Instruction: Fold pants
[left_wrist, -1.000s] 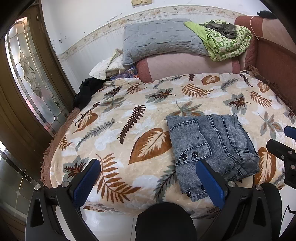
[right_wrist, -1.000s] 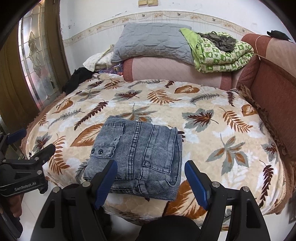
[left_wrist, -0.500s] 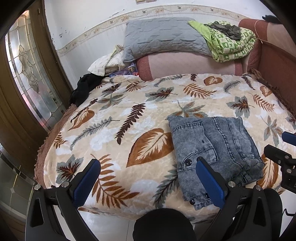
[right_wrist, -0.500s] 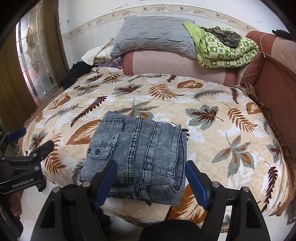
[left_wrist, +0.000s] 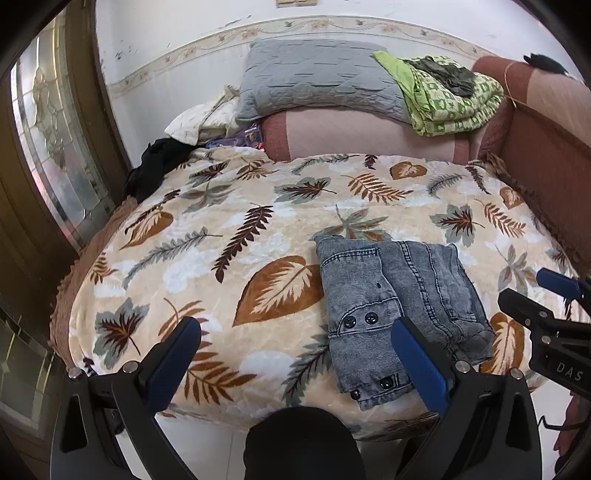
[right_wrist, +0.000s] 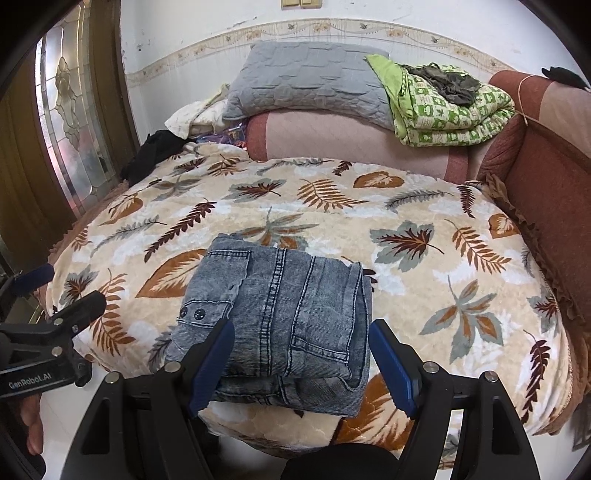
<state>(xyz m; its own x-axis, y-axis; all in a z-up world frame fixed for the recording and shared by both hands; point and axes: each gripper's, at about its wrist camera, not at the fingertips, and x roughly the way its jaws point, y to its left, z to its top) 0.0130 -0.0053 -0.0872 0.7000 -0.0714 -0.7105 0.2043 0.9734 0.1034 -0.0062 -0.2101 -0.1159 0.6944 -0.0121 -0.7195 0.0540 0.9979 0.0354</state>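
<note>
While folded into a thick denim stack, pants (right_wrist: 284, 317) on leaf-print blanket (right_wrist: 424, 258), near its front edge. Right gripper (right_wrist: 301, 363) spread wide just before the stack, gripping nothing. Left gripper (left_wrist: 295, 360) likewise released, beside the stack's buttoned edge. Grey pillow (right_wrist: 306, 81) far behind pants.

White lettering reading "GenRobot.AI" stands on the black body of the left gripper (right_wrist: 35, 280), seen at the lower left edge of the right wrist view. In the left wrist view, the letters "DAS" show in pale print on the black body of the right gripper (left_wrist: 535, 291) at the right edge. Nothing else is legible.
</note>
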